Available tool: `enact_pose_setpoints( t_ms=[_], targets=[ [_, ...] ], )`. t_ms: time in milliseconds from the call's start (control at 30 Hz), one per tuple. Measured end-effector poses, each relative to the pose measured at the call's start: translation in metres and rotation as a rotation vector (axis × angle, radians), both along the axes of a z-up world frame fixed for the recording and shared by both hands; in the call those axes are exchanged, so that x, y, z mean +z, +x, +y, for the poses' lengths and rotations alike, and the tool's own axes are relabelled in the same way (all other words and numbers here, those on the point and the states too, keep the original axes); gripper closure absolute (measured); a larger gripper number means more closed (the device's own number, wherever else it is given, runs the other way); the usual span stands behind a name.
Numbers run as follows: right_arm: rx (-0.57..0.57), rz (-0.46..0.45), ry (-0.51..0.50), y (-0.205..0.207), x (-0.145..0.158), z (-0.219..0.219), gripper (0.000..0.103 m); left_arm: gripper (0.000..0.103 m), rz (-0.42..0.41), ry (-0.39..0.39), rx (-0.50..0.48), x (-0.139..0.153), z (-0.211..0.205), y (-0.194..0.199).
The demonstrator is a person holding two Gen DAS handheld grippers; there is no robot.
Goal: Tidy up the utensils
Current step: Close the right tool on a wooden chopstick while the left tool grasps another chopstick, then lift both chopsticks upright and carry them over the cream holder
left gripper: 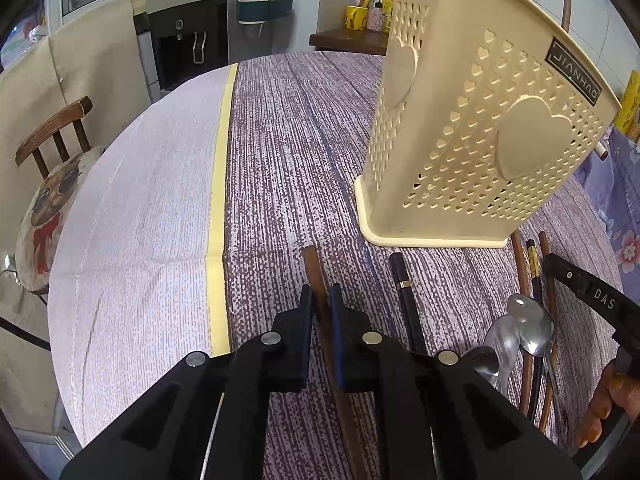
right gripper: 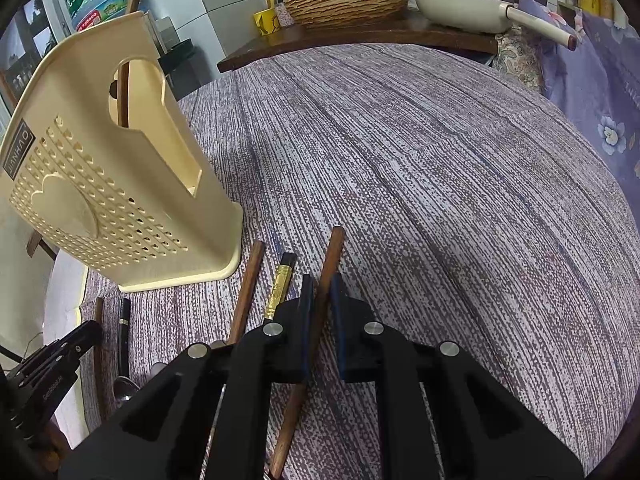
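A cream perforated utensil holder [left gripper: 472, 128] stands on the table; it also shows in the right wrist view [right gripper: 108, 184]. My left gripper [left gripper: 321, 300] is shut on a brown wooden chopstick [left gripper: 314, 276] that lies along the cloth. A black chopstick [left gripper: 404, 292] lies to its right. Two metal spoons [left gripper: 528, 324] and more chopsticks [left gripper: 538, 280] lie at the right. My right gripper [right gripper: 322, 292] is shut on another brown chopstick [right gripper: 330, 260]. A brown chopstick [right gripper: 250, 280] and a black-and-gold one [right gripper: 282, 280] lie to its left.
The round table wears a purple woven cloth [left gripper: 288, 152] over a white one [left gripper: 140, 208]. A wooden chair [left gripper: 52, 132] stands at the left. A counter [right gripper: 360, 36] behind holds a wicker basket [right gripper: 348, 0], a pan [right gripper: 460, 4] and a yellow cup [right gripper: 266, 22].
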State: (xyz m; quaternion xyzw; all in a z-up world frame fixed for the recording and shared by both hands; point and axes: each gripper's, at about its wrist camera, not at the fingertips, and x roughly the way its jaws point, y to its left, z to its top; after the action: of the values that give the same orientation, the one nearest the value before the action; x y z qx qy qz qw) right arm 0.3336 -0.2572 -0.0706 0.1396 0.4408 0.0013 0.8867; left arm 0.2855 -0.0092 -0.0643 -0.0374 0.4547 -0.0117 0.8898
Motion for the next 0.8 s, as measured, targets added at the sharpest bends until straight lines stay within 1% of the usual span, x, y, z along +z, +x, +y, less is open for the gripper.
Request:
enact_pose_setpoints(
  t_ms=[167, 367, 467, 500, 567, 667, 800],
  targets=[
    [-0.011, -0.007, 0.025, -0.001, -0.001, -0.002, 0.093, 0.094, 0.003, -0.026, 0.007, -0.001, 0.003, 0.001],
    [-0.029, -0.025, 0.095, -0.004, -0.004, -0.006, 0.094, 0.094, 0.007, -0.085, 0.013, -0.002, 0.008, 0.001],
    [-0.031, -0.049, 0.156, -0.007, -0.002, -0.01, 0.094, 0.094, -0.002, -0.103, 0.016, -0.001, 0.01, 0.0],
    [-0.035, -0.061, 0.159, -0.009, 0.0, -0.011, 0.094, 0.094, -0.004, -0.107, 0.016, 0.0, 0.011, -0.001],
    [-0.044, -0.091, 0.13, -0.015, 0.008, -0.014, 0.094, 0.094, -0.012, -0.105, 0.015, 0.003, 0.011, -0.003],
    [-0.059, -0.13, 0.158, -0.021, 0.016, -0.024, 0.094, 0.094, -0.03, -0.121, 0.022, 0.01, 0.016, -0.006],
    [-0.053, -0.186, 0.15, -0.03, 0.033, -0.03, 0.094, 0.095, -0.07, -0.137, 0.019, 0.024, 0.019, -0.013]
  ],
)
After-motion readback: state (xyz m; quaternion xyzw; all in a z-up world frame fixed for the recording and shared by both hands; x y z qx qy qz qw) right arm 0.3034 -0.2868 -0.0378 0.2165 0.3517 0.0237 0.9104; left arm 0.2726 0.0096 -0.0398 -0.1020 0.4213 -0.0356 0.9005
